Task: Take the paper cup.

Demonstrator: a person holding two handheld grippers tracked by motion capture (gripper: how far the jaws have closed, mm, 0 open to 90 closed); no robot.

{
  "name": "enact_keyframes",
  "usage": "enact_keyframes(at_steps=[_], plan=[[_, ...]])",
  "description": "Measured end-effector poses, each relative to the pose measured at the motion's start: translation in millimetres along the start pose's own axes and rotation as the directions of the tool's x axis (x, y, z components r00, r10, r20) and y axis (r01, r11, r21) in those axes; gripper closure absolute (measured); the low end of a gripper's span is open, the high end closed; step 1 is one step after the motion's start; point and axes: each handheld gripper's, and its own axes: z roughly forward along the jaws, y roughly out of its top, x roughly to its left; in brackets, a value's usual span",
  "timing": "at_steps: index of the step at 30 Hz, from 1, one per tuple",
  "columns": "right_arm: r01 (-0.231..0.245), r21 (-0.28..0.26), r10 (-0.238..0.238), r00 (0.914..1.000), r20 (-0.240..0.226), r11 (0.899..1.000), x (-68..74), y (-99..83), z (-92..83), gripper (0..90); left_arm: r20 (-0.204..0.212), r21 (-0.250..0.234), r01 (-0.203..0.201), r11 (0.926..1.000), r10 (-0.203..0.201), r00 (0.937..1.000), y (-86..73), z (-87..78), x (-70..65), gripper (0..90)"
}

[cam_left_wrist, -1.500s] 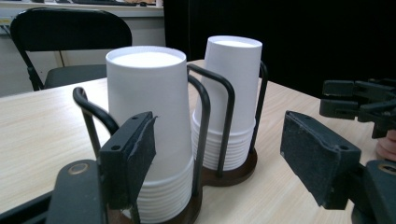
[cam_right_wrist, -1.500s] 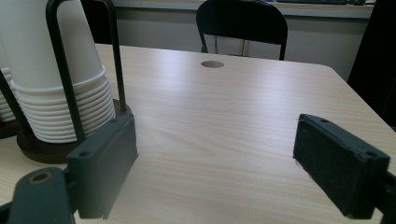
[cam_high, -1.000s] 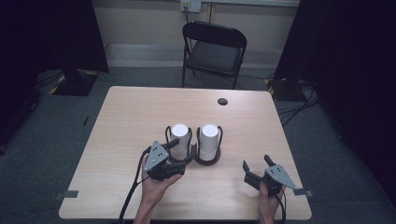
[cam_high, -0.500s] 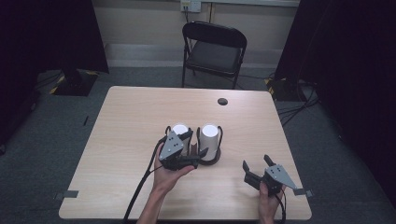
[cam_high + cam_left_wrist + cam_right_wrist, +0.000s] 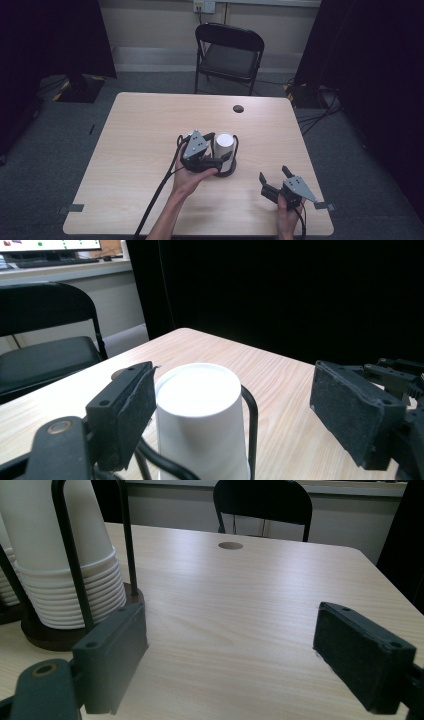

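Cup stack (image 5: 200, 425) stands between left claw (image 5: 250, 410), pads just opening wide.

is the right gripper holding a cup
No, the right gripper has its jaws wide apart over bare table, beside the cup stack.

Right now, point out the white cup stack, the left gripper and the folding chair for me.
white cup stack (image 5: 200, 415): left gripper view, upper side wall of the top cup.
left gripper (image 5: 220, 159): high view, between its open jaws.
folding chair (image 5: 227, 61): high view, seat cushion.
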Motion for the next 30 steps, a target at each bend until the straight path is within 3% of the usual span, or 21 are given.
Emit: enact_keyframes(at_steps=[13, 30], plan=[[-0.002, 0.001, 0.002, 1.0000, -0.002, 1.000, -0.2, 0.0, -0.2, 14.0, -0.028, 0.055, 0.024, 0.9982, -0.022, 0.9993, -2.4, 25.1, 12.2, 18.5], [0.002, 0.003, -0.002, 1.0000, -0.006, 1.000, -0.1, 0.1, 0.1, 14.1, -0.040, 0.110, -0.030, 0.9935, 0.035, 0.9986, -9.3, 40.9, 11.1, 28.6]])
